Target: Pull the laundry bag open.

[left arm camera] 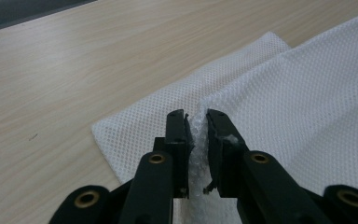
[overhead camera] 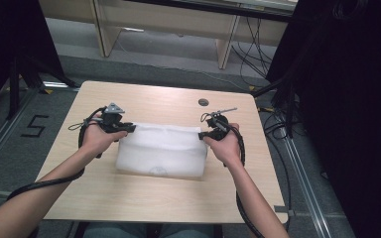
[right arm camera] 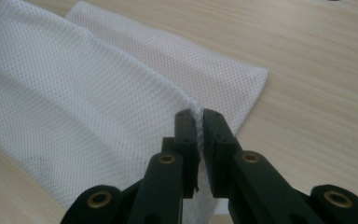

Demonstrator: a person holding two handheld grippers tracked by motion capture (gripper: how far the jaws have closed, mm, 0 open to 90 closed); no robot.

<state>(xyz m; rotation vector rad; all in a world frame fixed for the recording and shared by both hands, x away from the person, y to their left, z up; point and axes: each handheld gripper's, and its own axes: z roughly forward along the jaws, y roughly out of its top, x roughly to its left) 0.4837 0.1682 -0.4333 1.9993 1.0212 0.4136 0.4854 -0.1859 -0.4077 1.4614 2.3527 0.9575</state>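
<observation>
You hold a white mesh cloth (overhead camera: 161, 148) at the middle of the wooden table (overhead camera: 144, 198), one side pinched in each tool. Your left gripper (left arm camera: 196, 122) is clamped on a bunched ridge of its edge, and your right gripper (right arm camera: 199, 122) is clamped on a thin fold opposite. Gripping both ends likely lets you lift or fold it evenly, without sagging.
</observation>
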